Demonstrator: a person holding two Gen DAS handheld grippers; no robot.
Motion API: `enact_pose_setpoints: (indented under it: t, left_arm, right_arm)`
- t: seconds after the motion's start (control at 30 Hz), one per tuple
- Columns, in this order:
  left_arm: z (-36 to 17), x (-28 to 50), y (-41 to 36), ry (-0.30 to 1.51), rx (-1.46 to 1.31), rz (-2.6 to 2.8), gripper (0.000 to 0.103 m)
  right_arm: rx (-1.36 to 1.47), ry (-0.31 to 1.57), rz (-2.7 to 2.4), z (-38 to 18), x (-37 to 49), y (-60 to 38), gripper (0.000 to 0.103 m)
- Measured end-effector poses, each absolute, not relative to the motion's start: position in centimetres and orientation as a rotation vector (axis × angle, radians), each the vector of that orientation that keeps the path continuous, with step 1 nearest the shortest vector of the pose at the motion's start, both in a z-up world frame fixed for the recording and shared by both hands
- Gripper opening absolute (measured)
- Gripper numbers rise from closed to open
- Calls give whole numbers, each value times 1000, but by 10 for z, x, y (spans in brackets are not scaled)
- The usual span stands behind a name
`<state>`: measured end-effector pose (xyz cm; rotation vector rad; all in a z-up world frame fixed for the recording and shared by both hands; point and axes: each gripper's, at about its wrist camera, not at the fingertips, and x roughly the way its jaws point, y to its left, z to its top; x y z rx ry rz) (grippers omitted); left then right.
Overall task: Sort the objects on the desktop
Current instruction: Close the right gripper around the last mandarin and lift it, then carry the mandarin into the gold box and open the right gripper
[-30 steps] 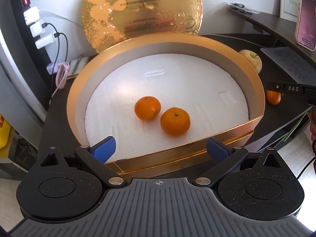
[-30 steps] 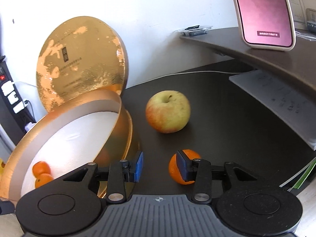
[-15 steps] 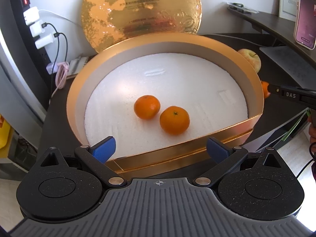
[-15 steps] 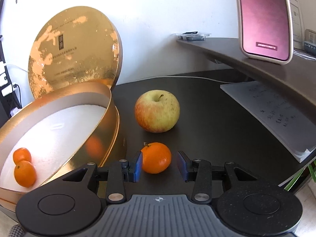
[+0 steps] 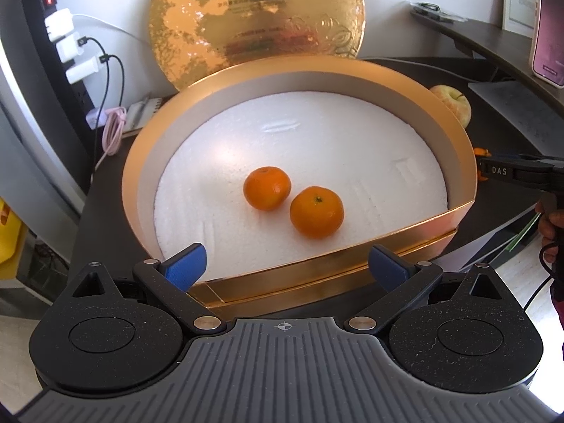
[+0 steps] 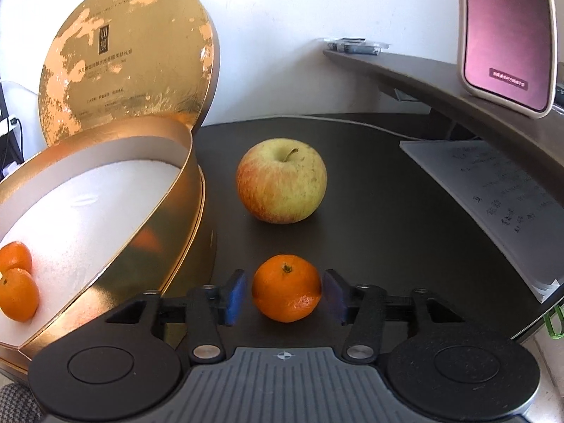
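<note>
A round gold box [image 5: 303, 67] with a white foam floor holds two mandarins [image 5: 267, 188] [image 5: 316, 211]. My left gripper [image 5: 286, 264] hovers open at the box's near rim with nothing gripped. On the dark desk to the right of the box lies a third mandarin [image 6: 286, 287], with a yellow-red apple [image 6: 281, 180] behind it. My right gripper [image 6: 283, 292] straddles this mandarin. Its jaws have just been opening, and the blue pads [image 6: 234, 296] stand on either side of the fruit with slight gaps.
The gold lid [image 5: 257, 17] leans upright against the wall behind the box. A stack of papers [image 6: 493, 190] lies on the desk at the right, under a curved shelf carrying a phone [image 6: 507, 35]. A power strip with chargers [image 5: 67, 42] and a pink cable [image 5: 112, 130] sit at the left.
The right gripper moved forward and shifted so the mandarin, first beside its right finger, now sits between the pads, and the jaws stand wider. The left gripper and box contents are unchanged.
</note>
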<state>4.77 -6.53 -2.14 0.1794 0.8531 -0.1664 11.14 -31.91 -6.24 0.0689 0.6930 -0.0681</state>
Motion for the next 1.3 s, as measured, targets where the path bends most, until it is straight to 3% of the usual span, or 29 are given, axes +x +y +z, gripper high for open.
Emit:
enact_pose_setpoints:
  t: [0.1,0.33,0.67,1.3]
  left_arm:
    - [-21,47,-66,850,181,-172,101]
    - [-18,43,-56,841,159,-167,101]
    - [-11,35,-22,807,82,-142,101]
    - [-17,24,88,791,-95,66,101]
  right_arm:
    - [42,687,-94,-62,113,-316,44]
    - [43,671,-154,-49,105,-314,43]
    - [5,481,-18,29,84,-260,43]
    - [-54,795,208,-26,152,-132,43]
